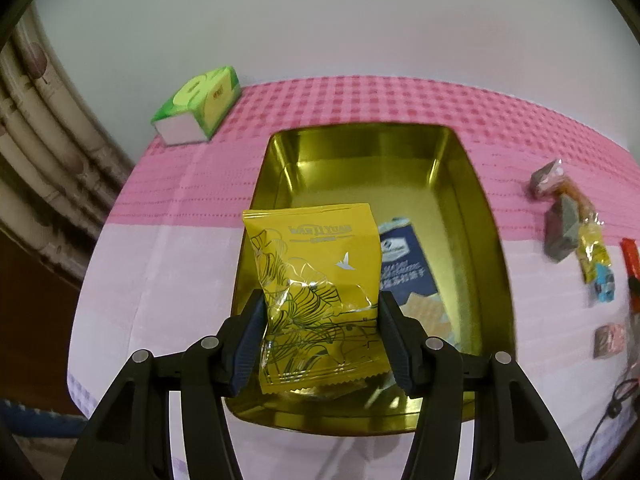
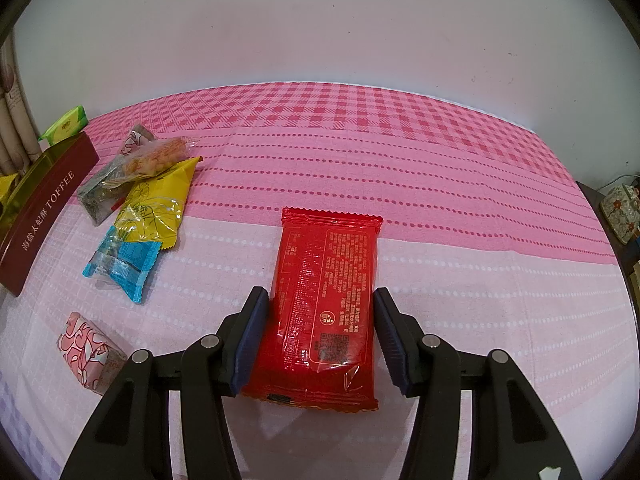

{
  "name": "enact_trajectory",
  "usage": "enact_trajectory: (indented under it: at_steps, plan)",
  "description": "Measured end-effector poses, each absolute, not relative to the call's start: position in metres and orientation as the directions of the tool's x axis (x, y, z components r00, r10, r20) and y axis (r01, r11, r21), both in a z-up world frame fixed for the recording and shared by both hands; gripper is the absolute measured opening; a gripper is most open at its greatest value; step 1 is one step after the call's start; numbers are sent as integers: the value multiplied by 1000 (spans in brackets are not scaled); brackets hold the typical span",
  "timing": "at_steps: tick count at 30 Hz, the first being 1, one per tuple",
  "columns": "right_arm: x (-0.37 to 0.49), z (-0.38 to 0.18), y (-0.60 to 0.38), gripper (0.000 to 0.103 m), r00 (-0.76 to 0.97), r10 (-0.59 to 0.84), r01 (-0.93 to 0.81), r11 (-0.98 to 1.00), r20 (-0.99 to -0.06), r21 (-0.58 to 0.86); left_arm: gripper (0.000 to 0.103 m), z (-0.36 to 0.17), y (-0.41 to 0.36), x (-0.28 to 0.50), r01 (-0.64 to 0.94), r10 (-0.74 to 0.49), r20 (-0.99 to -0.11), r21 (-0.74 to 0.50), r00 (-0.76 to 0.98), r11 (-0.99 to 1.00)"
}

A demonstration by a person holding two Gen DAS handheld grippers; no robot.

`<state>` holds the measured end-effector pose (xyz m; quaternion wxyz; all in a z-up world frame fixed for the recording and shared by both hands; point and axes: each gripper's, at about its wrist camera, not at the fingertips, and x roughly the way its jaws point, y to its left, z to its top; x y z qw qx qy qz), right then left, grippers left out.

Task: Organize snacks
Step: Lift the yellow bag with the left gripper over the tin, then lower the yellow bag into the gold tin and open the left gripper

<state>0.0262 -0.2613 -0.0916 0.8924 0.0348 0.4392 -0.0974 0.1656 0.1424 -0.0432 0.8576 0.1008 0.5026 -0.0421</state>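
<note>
I'm holding the yellow packet (image 1: 316,296) in my left claw (image 1: 320,344), hanging right over the gold tin (image 1: 492,248), long axis w/ the tin's. Right claw (image 2: 318,344) is gripping the red packet (image 2: 326,300).

Yellow packet (image 1: 316,296) in my left gripper (image 1: 318,344): "WANJIYUAN", as far as I can read.
Maroon tin side (image 2: 48,216): "TOFFEE" after Chinese characters.
Red packet (image 2: 326,304): fine print, QR code, unreadable to me.

Plain white wall (image 2: 320,20), pink checked tablecloth (image 2: 400,152), patterned curtain (image 1: 36,128) at left
</note>
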Motion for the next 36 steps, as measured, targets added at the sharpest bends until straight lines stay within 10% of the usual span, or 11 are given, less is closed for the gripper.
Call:
enact_trajectory:
  at_steps: [36]
  plan:
    - [27, -84, -250, 41, 551, -213, 300, 953, -807, -47, 70, -55, 151, 145, 177, 11, -854, 120, 521, 977]
